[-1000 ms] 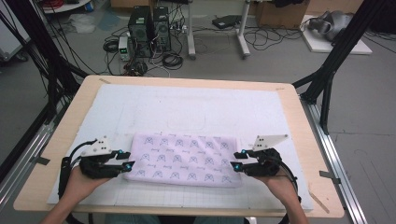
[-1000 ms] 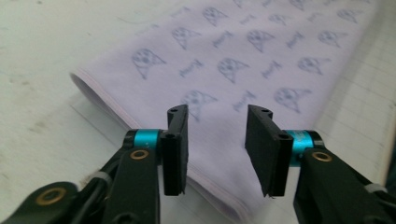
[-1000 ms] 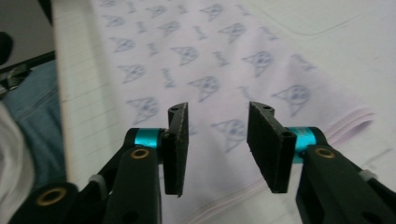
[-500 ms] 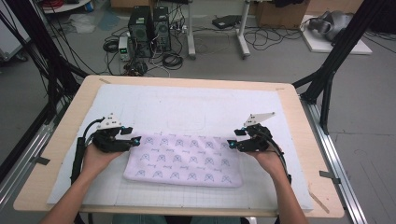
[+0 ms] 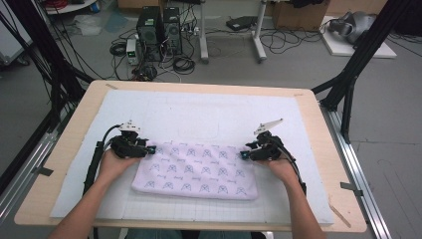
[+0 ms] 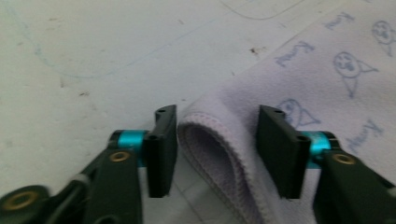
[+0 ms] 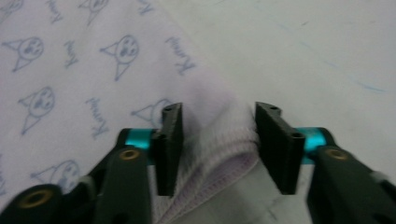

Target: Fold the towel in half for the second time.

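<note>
- High view is showing the lilac towel [image 5: 196, 172] lying folded on the white mat [image 5: 209, 119]
- left gripper [image 5: 152, 149] is sitting at its far left corner, jaws apart around the folded edge
- right gripper [image 5: 243, 155] is straddling the far right corner, jaws apart

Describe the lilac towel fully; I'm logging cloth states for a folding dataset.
The lilac towel is soft, fleecy-looking cloth printed with small blue cartoon faces and script words. It lies folded in layers, a rough rectangle, on the white mat near the table's front edge. Its stitched hem curls up in a loop at each far corner. The left tool and right tool each straddle one of those corners with jaws apart, not clamped; in the left gripper view the fold touches one jaw.
</note>
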Motion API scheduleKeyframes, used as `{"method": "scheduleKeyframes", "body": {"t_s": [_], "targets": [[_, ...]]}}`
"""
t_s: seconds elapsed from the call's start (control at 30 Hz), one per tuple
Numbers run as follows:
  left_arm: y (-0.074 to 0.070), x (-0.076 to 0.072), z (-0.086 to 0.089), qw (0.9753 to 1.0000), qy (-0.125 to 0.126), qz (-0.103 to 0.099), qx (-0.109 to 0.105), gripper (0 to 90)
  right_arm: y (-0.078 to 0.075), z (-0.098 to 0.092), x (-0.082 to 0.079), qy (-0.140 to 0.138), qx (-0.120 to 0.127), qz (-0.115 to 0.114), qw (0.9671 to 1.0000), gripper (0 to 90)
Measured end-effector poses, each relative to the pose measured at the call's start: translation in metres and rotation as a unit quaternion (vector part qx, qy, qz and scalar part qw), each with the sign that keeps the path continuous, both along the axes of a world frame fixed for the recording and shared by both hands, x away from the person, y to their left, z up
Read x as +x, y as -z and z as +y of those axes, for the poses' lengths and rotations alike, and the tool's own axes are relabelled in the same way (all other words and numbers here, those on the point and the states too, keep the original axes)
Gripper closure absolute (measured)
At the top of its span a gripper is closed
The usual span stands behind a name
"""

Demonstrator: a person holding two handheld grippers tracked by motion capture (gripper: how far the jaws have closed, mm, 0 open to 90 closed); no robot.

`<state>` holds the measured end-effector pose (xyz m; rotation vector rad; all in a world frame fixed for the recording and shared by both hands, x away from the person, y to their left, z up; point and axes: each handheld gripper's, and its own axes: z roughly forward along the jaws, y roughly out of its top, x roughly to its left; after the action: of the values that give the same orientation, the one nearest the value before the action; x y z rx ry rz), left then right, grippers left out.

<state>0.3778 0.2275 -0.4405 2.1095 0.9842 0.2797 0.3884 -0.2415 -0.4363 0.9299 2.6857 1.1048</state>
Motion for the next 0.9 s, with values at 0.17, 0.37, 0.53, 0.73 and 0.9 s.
{"method": "scheduleKeyframes", "body": {"t_s": [0.17,0.37,0.53,0.73,0.9], "targets": [[-0.005,-0.006,-0.006,0.9992,0.007,-0.031,0.024,78.5,-0.004,0.003,-0.003,-0.018,0.000,-0.002,0.9998,79.1],[-0.017,-0.007,-0.008,0.9976,-0.014,-0.068,0.009,81.0,-0.014,0.001,-0.005,-0.015,0.006,-0.027,0.9995,81.1],[-0.033,0.006,-0.011,0.9952,-0.031,-0.093,0.008,81.0,-0.031,-0.002,0.004,0.007,0.013,-0.054,0.9985,81.2],[-0.055,0.034,-0.011,0.9934,-0.051,-0.102,0.013,81.0,-0.054,-0.002,0.031,0.032,0.013,-0.078,0.9963,81.1],[-0.074,0.056,-0.013,0.9915,-0.063,-0.113,0.013,80.6,-0.073,0.003,0.053,0.043,-0.003,-0.098,0.9942,78.9]]}}
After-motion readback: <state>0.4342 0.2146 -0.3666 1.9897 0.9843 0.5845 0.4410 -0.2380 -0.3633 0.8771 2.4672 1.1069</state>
